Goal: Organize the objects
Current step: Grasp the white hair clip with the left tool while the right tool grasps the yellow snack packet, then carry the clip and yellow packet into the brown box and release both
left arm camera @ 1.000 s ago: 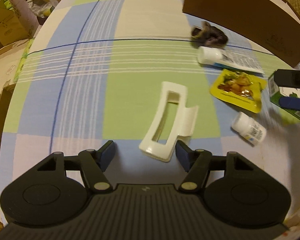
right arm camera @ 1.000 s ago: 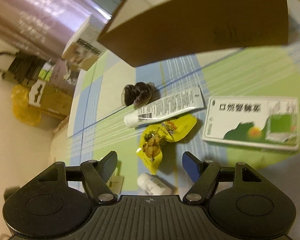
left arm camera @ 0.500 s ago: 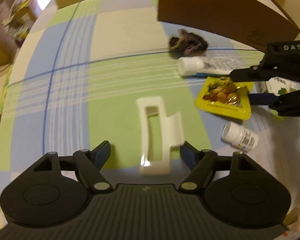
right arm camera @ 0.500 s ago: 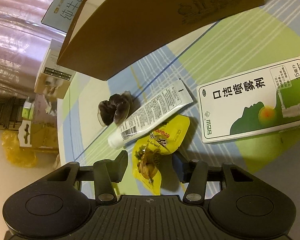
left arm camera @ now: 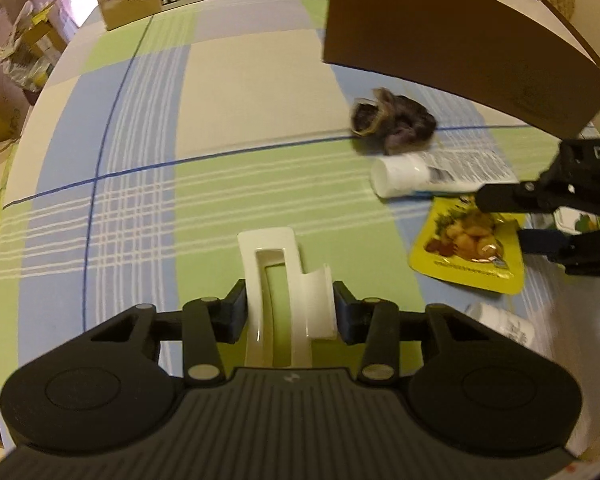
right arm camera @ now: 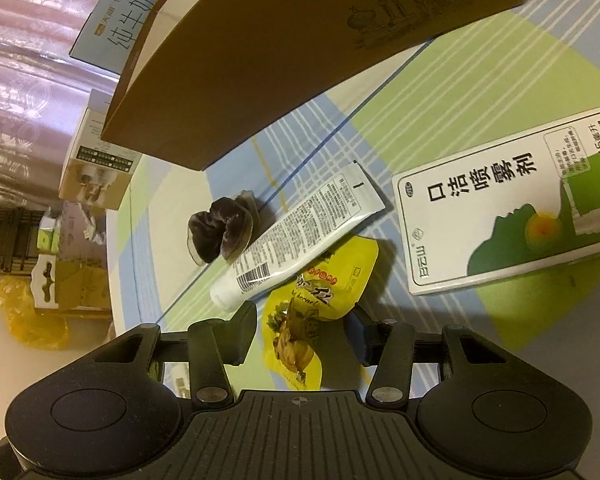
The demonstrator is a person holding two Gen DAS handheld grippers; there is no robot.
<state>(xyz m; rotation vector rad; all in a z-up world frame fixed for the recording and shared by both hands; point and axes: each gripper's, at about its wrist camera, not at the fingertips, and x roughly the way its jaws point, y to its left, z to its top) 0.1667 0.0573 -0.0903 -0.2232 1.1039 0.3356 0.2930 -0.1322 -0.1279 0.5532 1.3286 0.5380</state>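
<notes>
Hair clip (left arm camera: 286, 280) sits between my left gripper (left arm camera: 289, 314) fingers, long axis running straight away from them; the jaws are closing and the pads already press its two sides. Snack pouch (right arm camera: 314, 300) lies between my right gripper (right arm camera: 302, 338) fingers, lengthwise along them too; those jaws are closing, but I see gaps at both pads. Both hands tilt steeply down at the checked tablecloth (left arm camera: 236, 80). Beyond lie the white tube (right arm camera: 296, 240), a dark scrunchie (right arm camera: 220, 232) and the brown box (left arm camera: 440, 40), which I judge the likely destination.
</notes>
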